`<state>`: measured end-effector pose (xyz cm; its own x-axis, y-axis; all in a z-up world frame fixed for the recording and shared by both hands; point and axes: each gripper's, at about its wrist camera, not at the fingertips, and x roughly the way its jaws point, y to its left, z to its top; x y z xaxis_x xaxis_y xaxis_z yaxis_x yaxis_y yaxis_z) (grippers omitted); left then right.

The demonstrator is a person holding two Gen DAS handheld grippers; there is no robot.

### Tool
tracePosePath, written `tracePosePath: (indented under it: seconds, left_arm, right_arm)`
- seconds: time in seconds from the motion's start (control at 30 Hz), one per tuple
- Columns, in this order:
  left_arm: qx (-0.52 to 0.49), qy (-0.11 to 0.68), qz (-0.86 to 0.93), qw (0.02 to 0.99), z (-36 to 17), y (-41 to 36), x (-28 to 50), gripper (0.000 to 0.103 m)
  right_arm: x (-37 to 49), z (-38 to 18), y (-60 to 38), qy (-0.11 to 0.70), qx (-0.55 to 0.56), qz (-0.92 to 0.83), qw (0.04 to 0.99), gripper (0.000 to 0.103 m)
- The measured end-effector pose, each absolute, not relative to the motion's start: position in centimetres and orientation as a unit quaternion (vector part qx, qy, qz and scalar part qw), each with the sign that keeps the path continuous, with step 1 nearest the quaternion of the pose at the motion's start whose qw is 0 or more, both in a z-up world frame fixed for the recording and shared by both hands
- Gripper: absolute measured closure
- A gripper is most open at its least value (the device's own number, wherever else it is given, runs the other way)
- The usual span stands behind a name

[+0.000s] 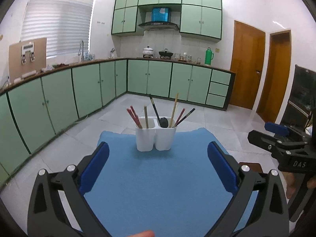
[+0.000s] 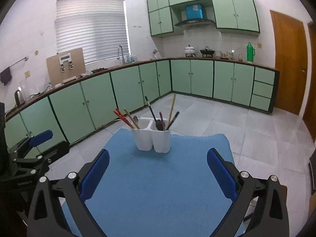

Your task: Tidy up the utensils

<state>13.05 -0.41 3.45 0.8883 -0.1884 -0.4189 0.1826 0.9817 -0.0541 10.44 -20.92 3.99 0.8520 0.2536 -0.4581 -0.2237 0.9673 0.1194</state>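
A white two-compartment holder (image 1: 155,138) (image 2: 151,138) stands upright near the far edge of a blue mat (image 1: 158,177) (image 2: 158,177). Its left compartment holds red chopsticks (image 1: 134,117) (image 2: 123,117) and a tan one; the right holds a dark spoon (image 1: 163,122) (image 2: 159,124), a tall tan chopstick (image 1: 174,109) and dark chopsticks. My left gripper (image 1: 158,152) is open and empty, well short of the holder. My right gripper (image 2: 158,158) is open and empty too, equally far back. Each gripper shows at the edge of the other's view.
The mat covers a small table surrounded by grey tiled floor (image 1: 227,122). Green cabinets (image 1: 88,86) with a counter run along the left and back walls. Two wooden doors (image 1: 246,65) stand at the right. A fingertip (image 1: 144,233) shows at the bottom of the left wrist view.
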Motion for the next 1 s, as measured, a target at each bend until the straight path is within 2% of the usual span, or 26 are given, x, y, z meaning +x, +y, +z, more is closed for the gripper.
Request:
tracePosePath:
  seconds: [0.4, 1.0]
  left_arm:
    - [-0.004, 0.183, -0.093, 0.979, 5.8, -0.6, 10.6, 0.006]
    - [-0.012, 0.182, -0.093, 0.979, 6.3, -0.5, 10.0, 0.006]
  right_arm:
    - [8.3, 6.2, -20.2, 0.215, 0.019, 0.139, 0.966, 0.006]
    - [8.2, 6.5, -20.0, 0.212, 0.019, 0.141, 0.967, 0.006]
